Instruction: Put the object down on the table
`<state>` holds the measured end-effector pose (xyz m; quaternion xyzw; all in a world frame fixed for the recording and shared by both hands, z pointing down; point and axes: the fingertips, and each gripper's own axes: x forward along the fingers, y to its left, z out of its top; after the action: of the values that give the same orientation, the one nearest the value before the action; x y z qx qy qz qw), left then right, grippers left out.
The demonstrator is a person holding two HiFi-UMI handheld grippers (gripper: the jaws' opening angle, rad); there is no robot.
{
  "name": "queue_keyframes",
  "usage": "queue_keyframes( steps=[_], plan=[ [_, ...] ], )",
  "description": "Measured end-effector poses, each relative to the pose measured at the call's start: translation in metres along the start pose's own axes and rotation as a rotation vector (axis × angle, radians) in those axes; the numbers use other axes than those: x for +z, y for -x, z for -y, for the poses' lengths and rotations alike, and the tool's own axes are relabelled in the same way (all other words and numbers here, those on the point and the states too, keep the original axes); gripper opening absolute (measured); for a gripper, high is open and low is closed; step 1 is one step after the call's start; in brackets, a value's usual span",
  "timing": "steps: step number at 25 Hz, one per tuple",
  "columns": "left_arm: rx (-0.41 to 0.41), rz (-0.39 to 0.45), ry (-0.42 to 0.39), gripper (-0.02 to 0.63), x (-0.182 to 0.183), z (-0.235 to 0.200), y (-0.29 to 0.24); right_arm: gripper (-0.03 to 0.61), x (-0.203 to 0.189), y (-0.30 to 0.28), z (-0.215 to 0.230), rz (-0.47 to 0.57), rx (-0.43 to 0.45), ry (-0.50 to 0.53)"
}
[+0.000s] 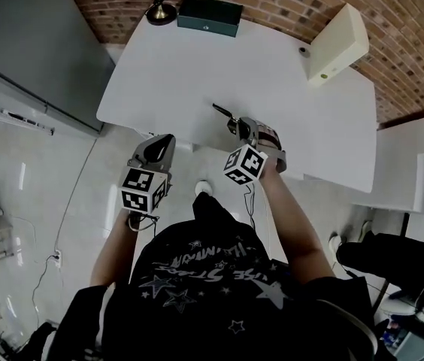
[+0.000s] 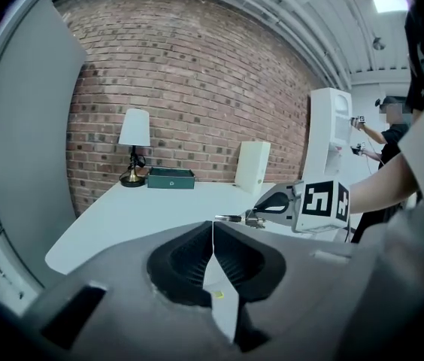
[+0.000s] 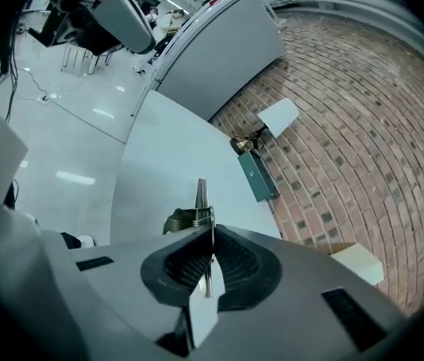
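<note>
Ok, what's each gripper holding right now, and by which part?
Right gripper pinches a slim metal tool by its flat near end; left gripper holds nothing.

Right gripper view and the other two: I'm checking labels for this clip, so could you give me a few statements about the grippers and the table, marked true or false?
1. The right gripper is shut on a thin metal tool. True.
2. The left gripper holds the green box. False: its jaws are together with nothing between them, and the green box sits at the far edge of the table.
3. The tool lies released on the table. False: it is clamped in the right gripper's jaws.
4. A lamp stands beside the green box. True.
</note>
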<state>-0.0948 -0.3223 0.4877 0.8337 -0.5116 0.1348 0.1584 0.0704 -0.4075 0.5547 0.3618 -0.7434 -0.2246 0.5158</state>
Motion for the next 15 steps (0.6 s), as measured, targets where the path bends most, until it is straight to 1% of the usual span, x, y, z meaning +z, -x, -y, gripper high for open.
queue_keyframes(
  steps=[6,10,15],
  plan=[
    [0.011,-0.024,0.012,0.021,-0.003,-0.012,-0.015,0.017,0.000,-0.035,0.002,-0.045,0.002,0.071],
    [0.014,-0.040,0.024,0.021,-0.006,-0.014,-0.022,0.017,0.000,-0.050,-0.001,-0.051,0.008,0.123],
    [0.023,-0.042,0.030,0.021,-0.005,-0.019,-0.025,0.017,0.001,-0.060,-0.004,-0.054,0.008,0.163]
  ],
)
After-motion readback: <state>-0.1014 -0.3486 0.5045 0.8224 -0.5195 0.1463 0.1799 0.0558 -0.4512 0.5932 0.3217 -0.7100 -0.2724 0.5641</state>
